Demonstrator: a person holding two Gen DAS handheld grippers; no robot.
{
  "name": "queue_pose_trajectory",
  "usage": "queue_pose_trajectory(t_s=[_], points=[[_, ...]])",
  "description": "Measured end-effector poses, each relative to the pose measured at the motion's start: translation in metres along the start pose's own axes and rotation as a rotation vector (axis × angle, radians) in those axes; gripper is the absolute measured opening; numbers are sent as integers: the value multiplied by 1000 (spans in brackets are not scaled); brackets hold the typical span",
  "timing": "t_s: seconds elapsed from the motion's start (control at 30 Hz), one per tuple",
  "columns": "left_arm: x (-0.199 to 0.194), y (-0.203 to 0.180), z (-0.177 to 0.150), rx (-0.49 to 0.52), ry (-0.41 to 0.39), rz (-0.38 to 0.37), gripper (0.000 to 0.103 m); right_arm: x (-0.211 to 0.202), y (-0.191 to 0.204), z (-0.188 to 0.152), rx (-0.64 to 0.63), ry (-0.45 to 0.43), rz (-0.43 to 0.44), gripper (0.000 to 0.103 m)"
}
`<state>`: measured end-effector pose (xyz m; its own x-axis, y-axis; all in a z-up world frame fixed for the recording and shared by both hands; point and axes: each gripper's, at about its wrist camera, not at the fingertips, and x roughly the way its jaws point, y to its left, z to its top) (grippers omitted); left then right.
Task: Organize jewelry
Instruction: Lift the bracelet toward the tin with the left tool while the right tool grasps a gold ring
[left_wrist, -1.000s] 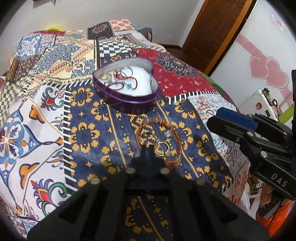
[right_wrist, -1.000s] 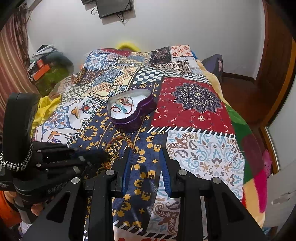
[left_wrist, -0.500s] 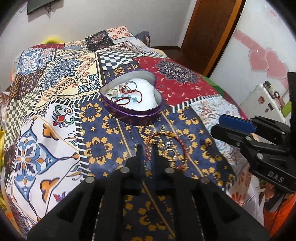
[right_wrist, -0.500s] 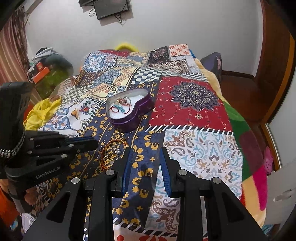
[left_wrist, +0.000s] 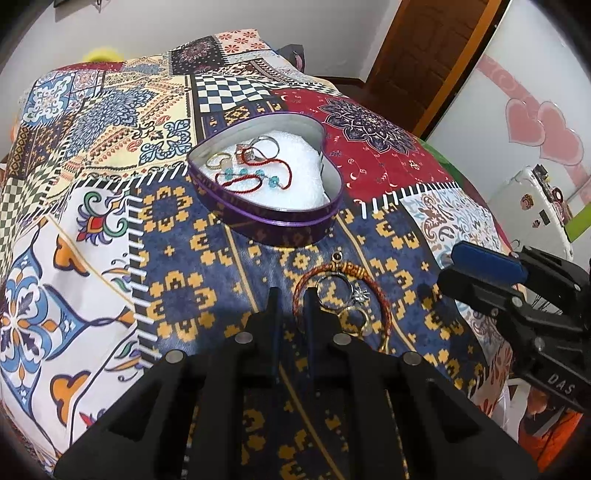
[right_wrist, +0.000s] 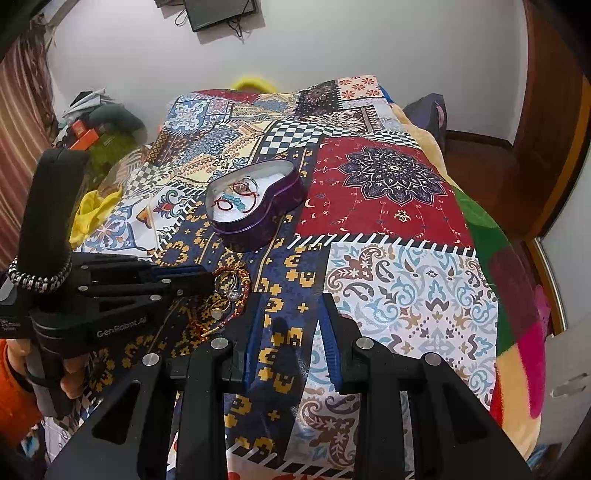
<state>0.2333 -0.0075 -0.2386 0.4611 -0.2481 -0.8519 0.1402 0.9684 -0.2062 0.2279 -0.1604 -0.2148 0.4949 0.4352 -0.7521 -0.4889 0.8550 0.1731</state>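
The left tongs (left_wrist: 291, 295) hover with fingers slightly parted, holding nothing; a red braided bracelet (left_wrist: 341, 295) and rings (left_wrist: 334, 291) lie just right of their tips. The right tongs (right_wrist: 288, 306) are spread and unladen. The heart-shaped tin (left_wrist: 288, 225) of jewelry sits ahead.

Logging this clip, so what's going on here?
A person is sorting jewelry on a patchwork bedspread. The left tongs, slightly open and empty, sit by a red cord bracelet and rings. A heart-shaped tin already holds some pieces. The right tongs hover open, holding nothing.
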Motion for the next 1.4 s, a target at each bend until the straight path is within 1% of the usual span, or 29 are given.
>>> queue_pose_trajectory(t_s=[0.07, 0.13, 0.23, 0.4, 0.57, 0.8, 0.9, 1.1, 1.13, 1.17, 1.2, 1.23, 1.4], points=[[2, 0, 2, 7, -6, 11, 7, 1, 0, 0, 0, 3, -1, 27], [2, -1, 3, 9, -13, 25, 1, 2, 0, -1, 0, 6, 2, 27], [-4, -2, 2, 7, -29, 24, 1, 4, 1, -2, -4, 14, 3, 27], [-29, -6, -1, 26, -96, 30, 1, 8, 8, -3, -28, 29, 11, 27], [-54, 3, -6, 6, -148, 49, 1, 13, 20, -2, -57, 40, 24, 27], [-64, 27, -19, -32, -157, 70, 1, 27, 41, -2, -105, 62, 53, 27], [-66, 34, -24, -47, -157, 67, 1, 37, 49, -3, -128, 80, 51, 27], [-68, 39, -26, -60, -166, 60, 1, 44, 61, -6, -199, 72, 17, 27], [-69, 39, -26, -61, -168, 58, 1, 44, 62, -6, -207, 69, 7, 26], [-70, 39, -26, -61, -172, 58, 1, 43, 63, -7, -211, 69, 2, 17], [-71, 38, -25, -61, -175, 58, 1, 43, 63, -7, -216, 71, 0, 11], [-71, 38, -25, -61, -177, 57, 1, 42, 63, -6, -217, 74, 3, 9], [-76, 35, -21, -60, -194, 53, 1, 38, 60, -6, -200, 63, 13, 9]])
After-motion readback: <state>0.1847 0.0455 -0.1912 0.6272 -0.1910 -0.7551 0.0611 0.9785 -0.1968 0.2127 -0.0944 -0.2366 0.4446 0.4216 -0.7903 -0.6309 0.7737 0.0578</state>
